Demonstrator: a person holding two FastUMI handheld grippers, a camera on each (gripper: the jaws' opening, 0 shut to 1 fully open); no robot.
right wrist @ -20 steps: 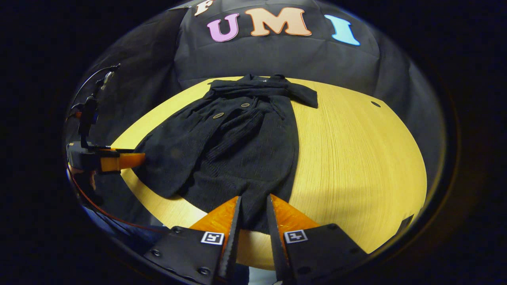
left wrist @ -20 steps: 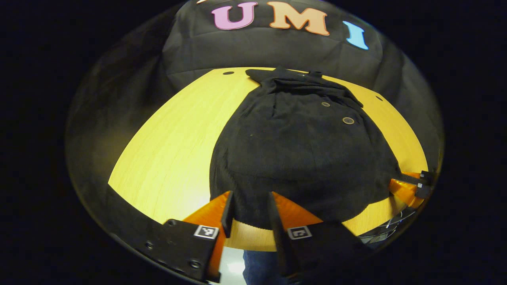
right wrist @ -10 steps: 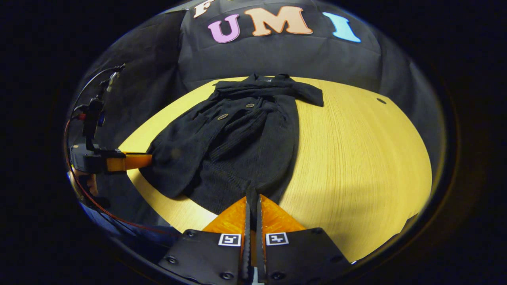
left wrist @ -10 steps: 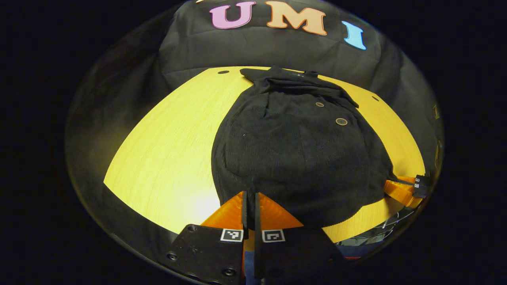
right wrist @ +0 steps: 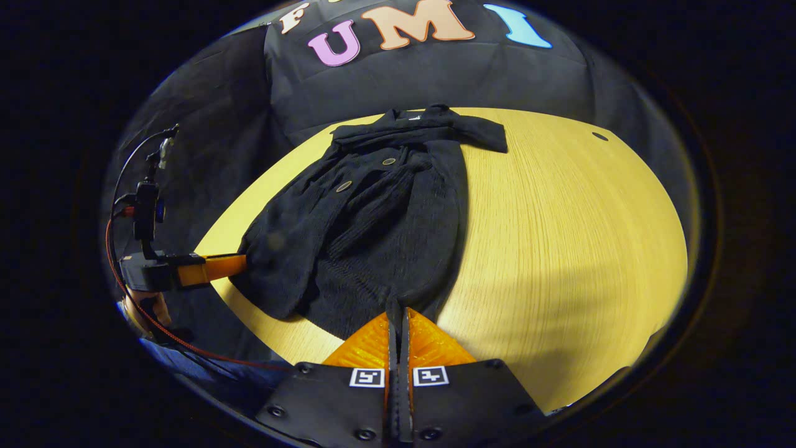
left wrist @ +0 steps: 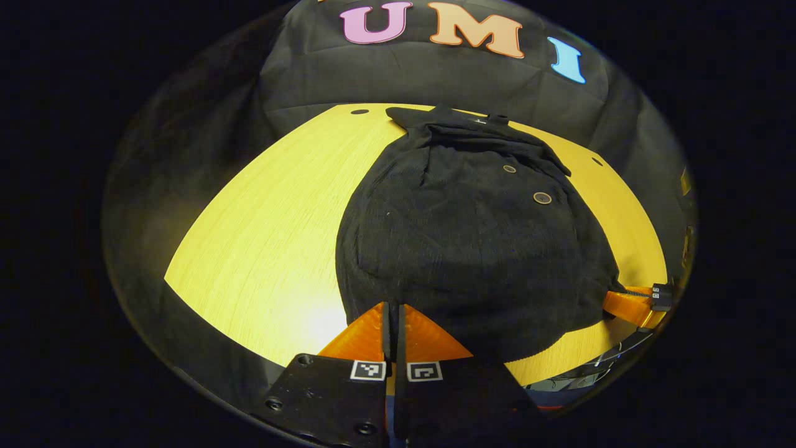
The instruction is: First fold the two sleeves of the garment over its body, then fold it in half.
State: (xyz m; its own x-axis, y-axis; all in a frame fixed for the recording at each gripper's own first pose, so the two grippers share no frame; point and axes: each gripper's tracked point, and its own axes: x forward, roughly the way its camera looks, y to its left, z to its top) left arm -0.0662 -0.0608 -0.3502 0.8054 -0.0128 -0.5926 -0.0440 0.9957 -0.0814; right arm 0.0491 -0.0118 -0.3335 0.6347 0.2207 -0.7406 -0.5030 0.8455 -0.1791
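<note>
**Both hem corners pinched, ready for the fold in half**

The left hand-held gripper has its fingers drawn together on the near hem of the black garment, at the hem's left corner. The garment lies lengthwise on the yellow counter, collar toward the booth wall, hem toward the person. Both sleeves look already laid across the body, so this grip at the bottom edge is most likely there to carry the hem up to the collar.

In the right gripper view the right hand-held gripper is likewise clamped on a small pucker of the hem, at the other corner. Holding two corners at once should keep the edge straight as it lifts.

At the left edge of that view, the left tool's fingers meet the garment's side, and part of the hand holding it peeks out below.

The cloth is dark on dark: sleeve edges, the overlap of layers and how much fabric sits between each pair of fingers are hard to make out. Two round buttons catch the light.
</note>
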